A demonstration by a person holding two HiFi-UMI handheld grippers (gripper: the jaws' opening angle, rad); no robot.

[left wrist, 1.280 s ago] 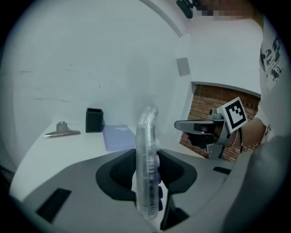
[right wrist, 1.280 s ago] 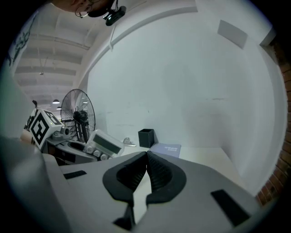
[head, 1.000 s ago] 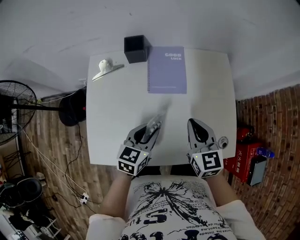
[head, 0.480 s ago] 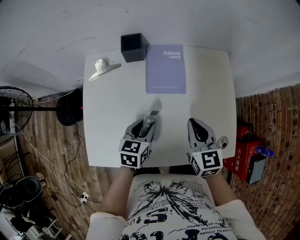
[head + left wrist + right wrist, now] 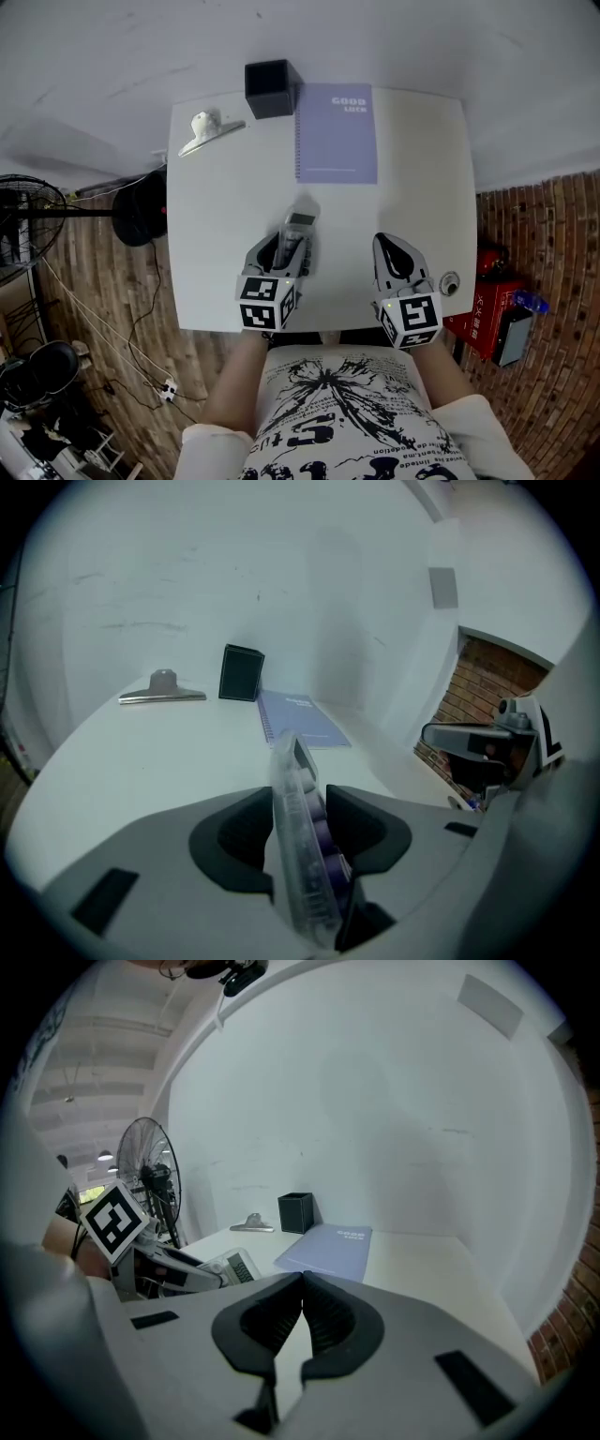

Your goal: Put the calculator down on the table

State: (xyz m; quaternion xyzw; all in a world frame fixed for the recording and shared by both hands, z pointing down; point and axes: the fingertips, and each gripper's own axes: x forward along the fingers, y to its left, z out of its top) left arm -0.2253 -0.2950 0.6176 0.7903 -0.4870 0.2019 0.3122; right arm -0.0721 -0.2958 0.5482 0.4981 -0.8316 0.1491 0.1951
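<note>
Calculator (image 5: 298, 874) keys (image 5: 323, 841), seemingly purple, show only in left gripper view.

A purple notebook (image 5: 337, 133) lies beside a black box (image 5: 271, 89), a metal clip (image 5: 208, 129) farther left.

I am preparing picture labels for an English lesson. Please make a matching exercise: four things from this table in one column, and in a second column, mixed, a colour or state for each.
Things
1. calculator
2. notebook
3. pen holder
4. binder clip

Colours or states
A. black
B. silver
C. on edge between the jaws of the left gripper
D. purple, lying flat

Pairs: 1-C; 2-D; 3-A; 4-B

Note: those jaws have just been opening, with the calculator between them.
</note>
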